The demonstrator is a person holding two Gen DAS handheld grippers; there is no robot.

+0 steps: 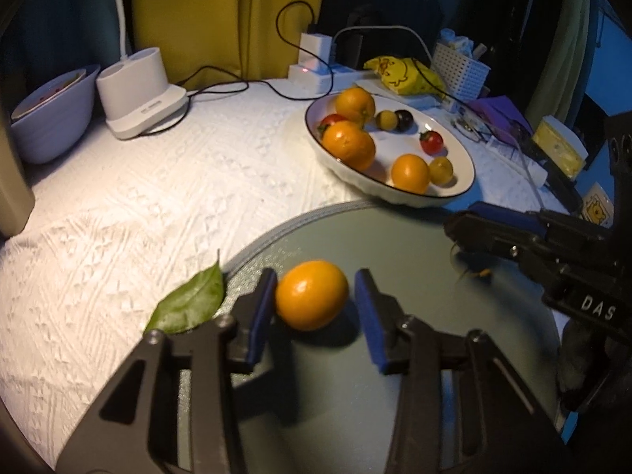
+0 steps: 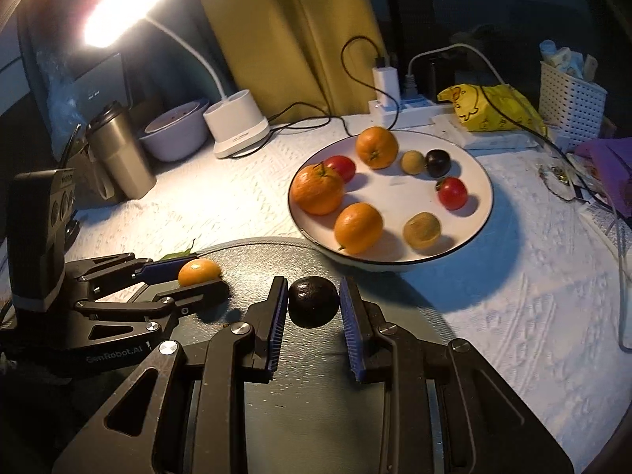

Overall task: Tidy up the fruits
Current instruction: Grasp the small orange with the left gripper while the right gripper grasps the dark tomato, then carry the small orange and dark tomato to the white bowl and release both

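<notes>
A small orange kumquat lies on a round dark green mat. My left gripper is open with its blue pads on either side of the kumquat, the left pad touching it. In the right wrist view my right gripper is open around a dark round fruit on the same mat, with small gaps. The left gripper also shows in the right wrist view. A white plate behind the mat holds oranges, red tomatoes and small green and dark fruits.
A green leaf lies at the mat's left edge. A white lamp base, a lilac bowl, a steel tumbler, a power strip with cables, a yellow bag and a white basket stand behind.
</notes>
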